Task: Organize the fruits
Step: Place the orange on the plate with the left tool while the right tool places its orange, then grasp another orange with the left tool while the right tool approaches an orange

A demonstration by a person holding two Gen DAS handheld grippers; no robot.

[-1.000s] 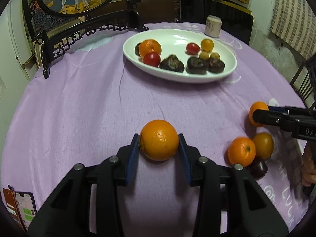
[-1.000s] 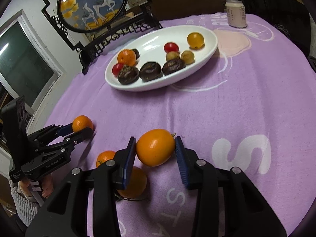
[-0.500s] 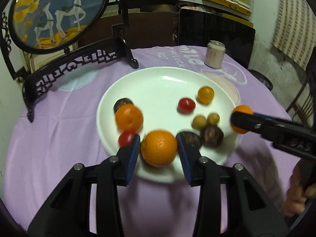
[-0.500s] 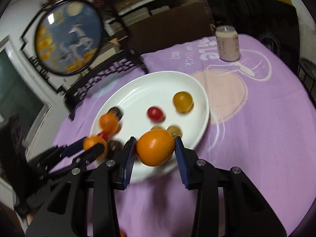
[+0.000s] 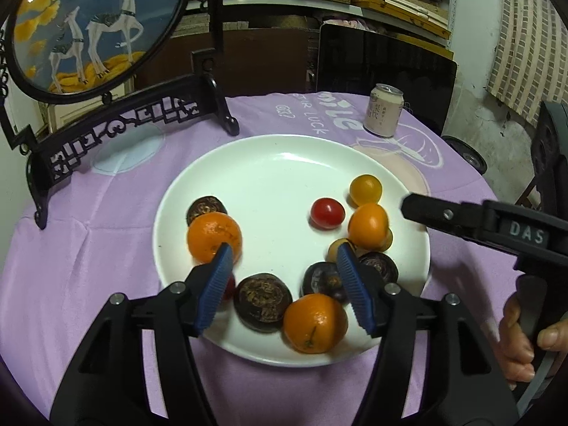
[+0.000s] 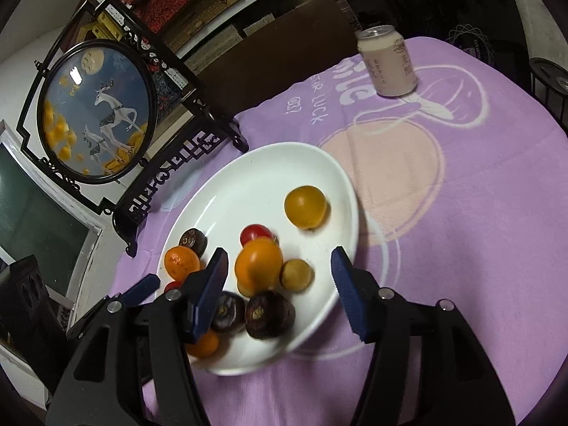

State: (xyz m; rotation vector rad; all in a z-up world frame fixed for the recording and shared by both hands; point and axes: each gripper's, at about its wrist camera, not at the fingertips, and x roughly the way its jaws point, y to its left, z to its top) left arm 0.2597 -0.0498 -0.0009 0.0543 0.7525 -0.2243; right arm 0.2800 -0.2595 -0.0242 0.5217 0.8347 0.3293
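Where the purple tablecloth (image 5: 106, 248) covers the round table, a framed deer painting (image 5: 88, 17) on a dark carved stand rises at the far left, and a white oval plate (image 5: 269, 167) lies in the middle of the cloth. Over the plate's near edge hangs the left gripper (image 5: 284, 277), its jaws opening, blue pads well apart and pressing on nothing; an orange (image 5: 314, 323) lies on the plate's near rim just under and between them, free of both pads. The right gripper (image 6: 278, 284) hangs over the plate's right side with its jaws likewise opening, and a second orange (image 6: 258, 262) sits on the plate beyond its fingertips, touched by neither pad. A person's hand (image 5: 525, 337) grips that tool's handle at the right edge of the left wrist view. A pale drink can (image 5: 383, 115) stands upright on the far right of the cloth, well apart from the plate. Also on the plate are a third orange (image 5: 214, 237) at its left side, several dark wrinkled fruits (image 5: 262, 301) along the near side, a yellow round fruit (image 5: 365, 189) at the far right, and a red cherry tomato (image 5: 327, 213) near the middle.
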